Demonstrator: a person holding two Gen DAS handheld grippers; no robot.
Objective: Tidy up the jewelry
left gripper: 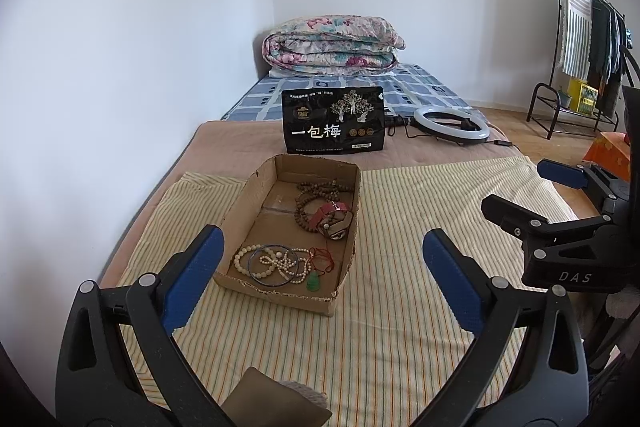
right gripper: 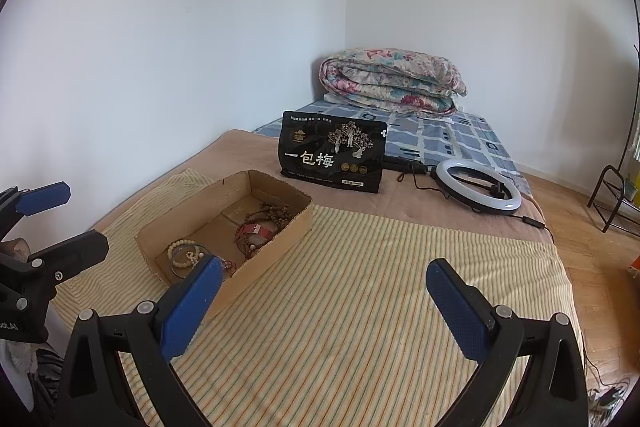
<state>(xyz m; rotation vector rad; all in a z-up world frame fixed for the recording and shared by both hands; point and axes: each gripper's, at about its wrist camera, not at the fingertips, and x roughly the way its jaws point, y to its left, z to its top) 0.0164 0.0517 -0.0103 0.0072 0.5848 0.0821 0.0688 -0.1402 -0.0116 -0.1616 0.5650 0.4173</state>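
Left wrist: box (left gripper: pixel 256 223) holds tangled beads (left gripper: pixel 272 261) | left gripper (left gripper: pixel 322 267), right gripper (right gripper: pixel 324 293) wide open, empty | advice: pinch one strand, lift slowly.

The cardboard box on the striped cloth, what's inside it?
The cardboard box holds brown bead strands, a red strap piece, cream beads, a thin bangle and a green pendant. Anything beneath the tangle is hidden.

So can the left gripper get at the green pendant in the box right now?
Probably yes. The left gripper is open and aimed at the box, which has no lid. The green pendant lies by the low near wall, though beads and a bangle crowd it.
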